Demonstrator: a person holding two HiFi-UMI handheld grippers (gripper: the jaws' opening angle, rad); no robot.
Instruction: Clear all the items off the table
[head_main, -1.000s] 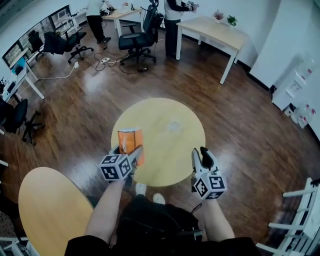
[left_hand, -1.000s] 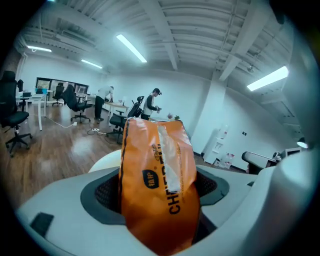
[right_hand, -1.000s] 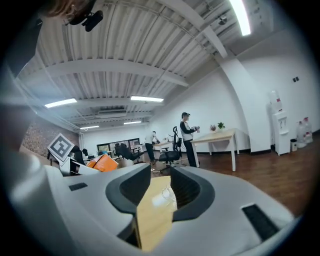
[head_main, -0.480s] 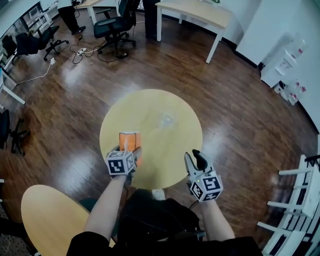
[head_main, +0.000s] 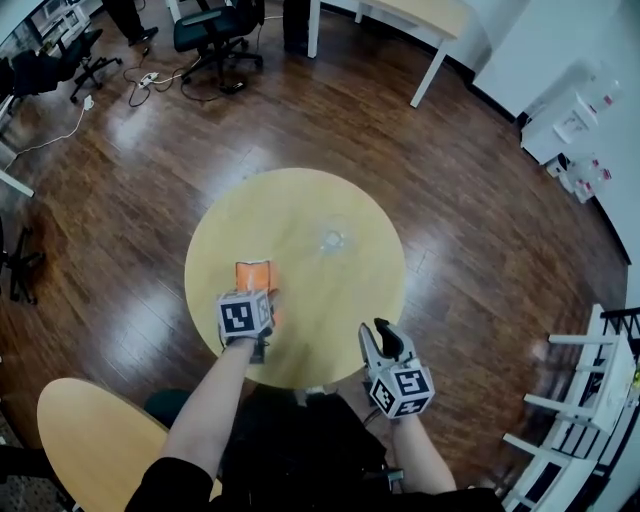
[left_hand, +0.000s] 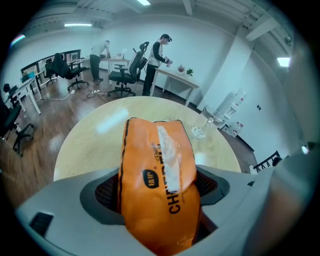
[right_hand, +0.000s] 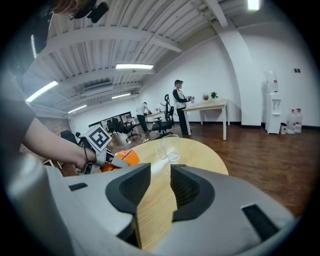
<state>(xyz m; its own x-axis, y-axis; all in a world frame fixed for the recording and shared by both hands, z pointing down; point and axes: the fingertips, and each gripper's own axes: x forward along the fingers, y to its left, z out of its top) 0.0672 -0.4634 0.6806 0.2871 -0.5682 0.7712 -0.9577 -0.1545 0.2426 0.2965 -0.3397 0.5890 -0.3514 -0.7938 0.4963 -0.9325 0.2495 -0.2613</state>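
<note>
Head view: the counter (head_main: 300, 215) holds two items. Left hand-held gripper (left_hand: 159, 192) pinches the orange bag (head_main: 254, 275) at the counter's near-left, likely for lifting off. Right hand-held gripper (right_hand: 157, 192) hangs spread and empty by its near edge. Glass (head_main: 333, 240) stands mid-counter.

orange packet (left_hand: 156, 180), black print starting "CHE"

Orange packet (head_main: 254, 276) upright near table (head_main: 290, 200) edge — clear glass (head_main: 333, 240) mid-table.
</note>
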